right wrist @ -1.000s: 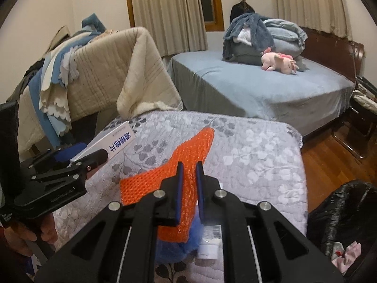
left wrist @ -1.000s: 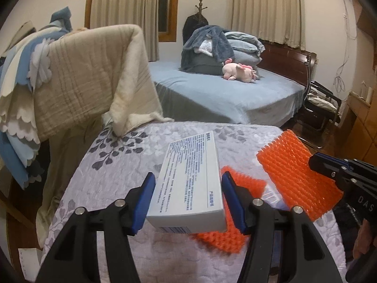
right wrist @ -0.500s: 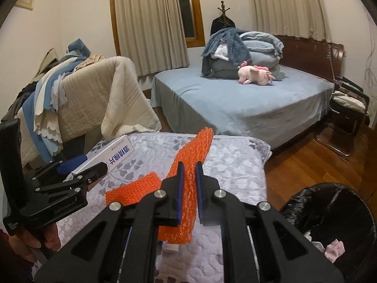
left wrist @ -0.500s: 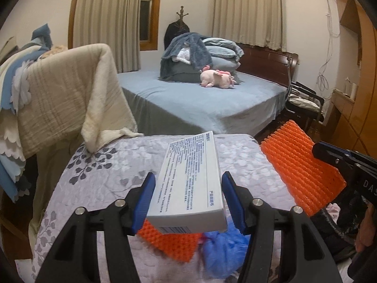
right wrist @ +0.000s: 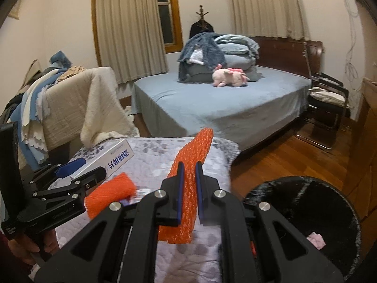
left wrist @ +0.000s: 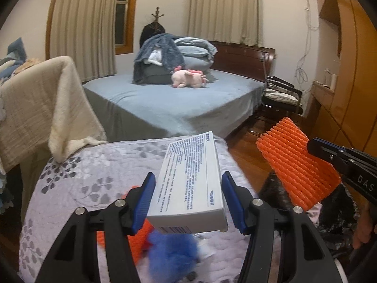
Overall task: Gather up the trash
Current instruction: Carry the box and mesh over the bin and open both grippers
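Note:
My left gripper (left wrist: pixel 187 197) is shut on a white printed box (left wrist: pixel 190 184), lifted above the grey leaf-patterned quilt (left wrist: pixel 89 174). The same box (right wrist: pixel 110 158) shows at the left of the right wrist view, in the left gripper (right wrist: pixel 77 176). My right gripper (right wrist: pixel 188 186) is shut on an orange foam net (right wrist: pixel 188 165), seen at the right of the left wrist view as a ribbed orange sheet (left wrist: pixel 297 165). A second orange net (right wrist: pixel 110 193) and a blue fluffy item (left wrist: pixel 172 254) lie on the quilt. A black trash bag (right wrist: pixel 306 212) stands open at lower right.
A blue bed (right wrist: pixel 223 101) with a pink plush toy (right wrist: pixel 228 76) and piled bedding lies ahead. A beige blanket (left wrist: pixel 40 108) drapes over furniture at the left. A dark chair (right wrist: pixel 327 99) and wooden cabinets stand at the right over wood floor (right wrist: pixel 282 155).
Both grippers have swung to the right and risen with their loads. The quilt has slid left and down in view, and the black trash bag has come further into the right wrist view.

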{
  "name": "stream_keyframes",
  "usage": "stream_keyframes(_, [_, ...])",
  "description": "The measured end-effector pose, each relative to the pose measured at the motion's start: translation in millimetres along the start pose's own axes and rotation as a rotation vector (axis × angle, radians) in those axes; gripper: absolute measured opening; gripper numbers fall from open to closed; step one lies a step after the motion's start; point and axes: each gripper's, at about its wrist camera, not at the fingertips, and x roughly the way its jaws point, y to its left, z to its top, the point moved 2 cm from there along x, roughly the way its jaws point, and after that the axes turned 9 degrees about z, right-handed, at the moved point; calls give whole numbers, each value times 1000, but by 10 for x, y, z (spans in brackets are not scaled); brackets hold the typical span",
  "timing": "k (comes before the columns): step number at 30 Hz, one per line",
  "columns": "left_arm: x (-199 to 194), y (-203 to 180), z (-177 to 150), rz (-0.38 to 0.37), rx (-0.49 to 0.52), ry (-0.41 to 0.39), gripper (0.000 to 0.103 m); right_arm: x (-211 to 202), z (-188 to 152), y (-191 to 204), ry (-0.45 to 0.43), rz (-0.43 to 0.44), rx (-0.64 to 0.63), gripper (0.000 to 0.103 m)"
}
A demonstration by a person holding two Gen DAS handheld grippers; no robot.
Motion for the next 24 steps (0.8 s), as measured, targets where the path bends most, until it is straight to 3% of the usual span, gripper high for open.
stream_keyframes(24, [234,-1827,63,-278,140,6,57,-766,-575,-1413,5,-331,159,9])
